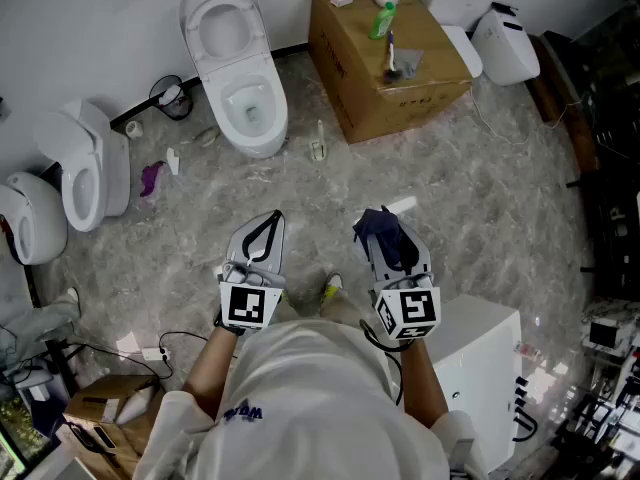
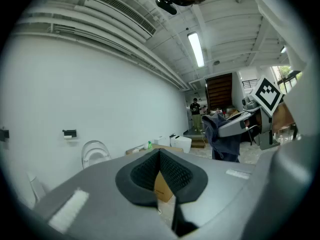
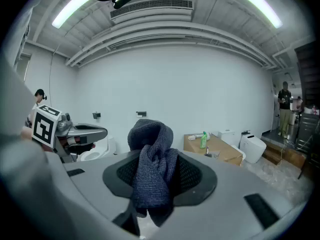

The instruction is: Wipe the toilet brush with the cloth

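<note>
The right claw is clamped on a dark blue cloth, which bunches up above its tips and hangs down below them. The left claw is closed with its tips together and nothing held. Both are at waist height above the marbled floor. What looks like the toilet brush stands upright on a cardboard box by the far wall, near a green bottle, well apart from both claws.

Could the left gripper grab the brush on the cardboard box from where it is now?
Probably not yet. The left gripper, jaws together, is well short of the toilet brush, which stands on the cardboard box across the floor. Nothing blocks the way; stepping closer should do.
</note>
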`<state>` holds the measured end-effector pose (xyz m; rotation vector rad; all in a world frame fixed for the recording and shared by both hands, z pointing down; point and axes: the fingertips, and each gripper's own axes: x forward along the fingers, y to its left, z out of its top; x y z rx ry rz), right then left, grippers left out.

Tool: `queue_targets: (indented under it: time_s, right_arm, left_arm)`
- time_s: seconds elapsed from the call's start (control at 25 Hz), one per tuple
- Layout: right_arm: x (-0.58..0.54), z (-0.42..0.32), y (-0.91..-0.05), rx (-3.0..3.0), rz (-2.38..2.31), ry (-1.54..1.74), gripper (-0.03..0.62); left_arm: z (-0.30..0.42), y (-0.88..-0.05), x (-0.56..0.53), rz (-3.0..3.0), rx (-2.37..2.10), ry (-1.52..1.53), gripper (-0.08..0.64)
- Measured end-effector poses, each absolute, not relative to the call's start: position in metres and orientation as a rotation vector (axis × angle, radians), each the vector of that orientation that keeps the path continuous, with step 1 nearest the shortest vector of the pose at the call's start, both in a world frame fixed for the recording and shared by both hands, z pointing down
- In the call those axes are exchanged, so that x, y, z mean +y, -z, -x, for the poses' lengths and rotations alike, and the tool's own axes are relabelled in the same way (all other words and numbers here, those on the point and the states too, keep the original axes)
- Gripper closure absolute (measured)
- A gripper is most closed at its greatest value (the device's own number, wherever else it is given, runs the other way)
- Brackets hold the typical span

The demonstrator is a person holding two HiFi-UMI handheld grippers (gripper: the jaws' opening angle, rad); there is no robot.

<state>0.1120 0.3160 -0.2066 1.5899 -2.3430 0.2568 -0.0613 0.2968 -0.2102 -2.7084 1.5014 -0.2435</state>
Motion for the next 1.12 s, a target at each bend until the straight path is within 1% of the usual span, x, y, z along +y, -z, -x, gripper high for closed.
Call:
queue_targets:
  time_s: [0.2, 0.48, 0.8, 1.12]
  right_arm:
    - [0.331, -0.059, 0.207, -2.303, -1.63, -0.253, 0.433]
    - [0.349, -0.031, 0.212, -2.245, -1.702, -0.25, 0.433]
    - [0.36, -0.036, 0.21, -2.209, -1.733, -0.284, 0.432]
    - [0.322, -0.064, 0.178, -2.222, -1.716, -0.358, 0.431]
  left_arm:
    - [0.116, 0.192, 0.305, 2.743, 1.456, 0.267, 0.558]
    - [0.153, 0.185, 0.312, 2.786, 1.393, 0.26, 0.558]
    - [0.16, 0.178, 0.316, 2.805, 1.405, 0.305, 0.558]
    - [0.143, 0.162, 0.286, 2.78, 1.445, 0.364, 0.558]
